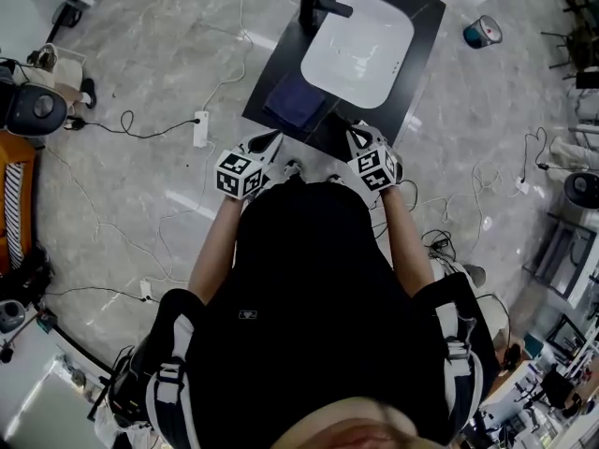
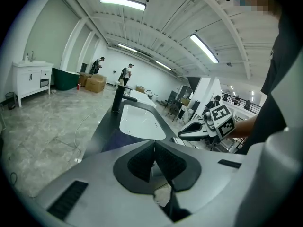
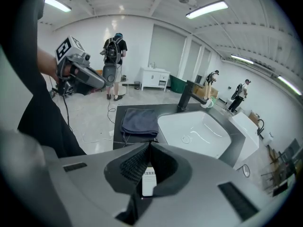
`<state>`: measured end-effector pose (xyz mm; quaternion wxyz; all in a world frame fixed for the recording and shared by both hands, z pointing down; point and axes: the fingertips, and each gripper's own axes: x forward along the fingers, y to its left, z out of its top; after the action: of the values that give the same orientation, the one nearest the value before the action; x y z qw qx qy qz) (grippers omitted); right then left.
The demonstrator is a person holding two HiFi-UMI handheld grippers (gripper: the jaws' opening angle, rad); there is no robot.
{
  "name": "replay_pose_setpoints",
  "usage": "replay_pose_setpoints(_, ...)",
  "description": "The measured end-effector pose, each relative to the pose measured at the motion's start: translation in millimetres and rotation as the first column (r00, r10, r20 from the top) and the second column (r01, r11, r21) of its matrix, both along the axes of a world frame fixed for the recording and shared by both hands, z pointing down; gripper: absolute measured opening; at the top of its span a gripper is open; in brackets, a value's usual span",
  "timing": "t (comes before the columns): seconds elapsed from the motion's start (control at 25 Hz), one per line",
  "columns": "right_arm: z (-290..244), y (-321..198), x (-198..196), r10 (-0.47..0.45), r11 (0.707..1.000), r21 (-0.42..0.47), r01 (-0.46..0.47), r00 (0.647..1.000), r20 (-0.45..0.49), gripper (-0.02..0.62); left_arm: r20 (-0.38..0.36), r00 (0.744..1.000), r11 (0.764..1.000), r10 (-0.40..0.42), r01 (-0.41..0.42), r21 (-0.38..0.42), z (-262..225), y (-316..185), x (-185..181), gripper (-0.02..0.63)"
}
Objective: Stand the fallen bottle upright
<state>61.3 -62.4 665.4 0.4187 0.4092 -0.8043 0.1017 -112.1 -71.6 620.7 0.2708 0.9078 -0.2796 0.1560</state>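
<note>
The left hand-held gripper [image 2: 154, 145] and the right hand-held gripper [image 3: 148, 144] are held shut and empty over the near edge of the black bench [image 1: 290, 52], probably in approach. The fallen bottle cannot be identified with certainty; a small white labelled thing [image 3: 148, 181] glimpsed below the right jaws may be it. Free room is limited to the near strip beside the dark blue folded cloth [image 1: 295, 99], the white rectangular basin [image 1: 360, 40] filling the far part.

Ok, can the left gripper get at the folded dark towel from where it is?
Probably yes: the towel lies just ahead of the left gripper on the counter, with nothing between them. Its shut jaws would need to open first.
</note>
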Motion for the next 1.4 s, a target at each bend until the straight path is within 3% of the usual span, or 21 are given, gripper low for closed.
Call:
replay_pose_setpoints(0.2,10.4,-11.2,-13.8,-0.035,0.999,-0.018,0.034,0.999,-0.013,0.069,0.006,1.000,1.000,-0.015,0.015,0.002,2.7,-4.9,-12.1,0.015)
replay_pose_setpoints(0.36,16.0,-22.5,-24.6,-0.056,0.998,-0.033,0.056,0.998,-0.015,0.120,0.011,0.999,0.999,-0.034,0.034,-0.006,5.6,-6.5,-22.8,0.015)
replay_pose_setpoints(0.68,27.4,-40.3,-40.3,-0.124,0.989,-0.089,0.118,0.990,-0.071,0.288,0.010,0.997,0.996,-0.079,0.079,-0.029,11.7,-4.6,-39.0,0.015)
replay_pose_setpoints(1.08,60.9,-43.7,-37.1,-0.236,0.957,-0.213,0.194,0.953,-0.190,0.318,0.011,0.995,0.994,-0.099,0.099,-0.039,16.0,-3.8,-46.5,0.015)
replay_pose_setpoints(1.4,79.6,-55.2,-39.3,-0.258,0.938,-0.291,0.191,0.943,-0.212,0.319,0.015,0.992,0.990,-0.126,0.126,-0.062,25.0,-7.4,-59.4,0.015)
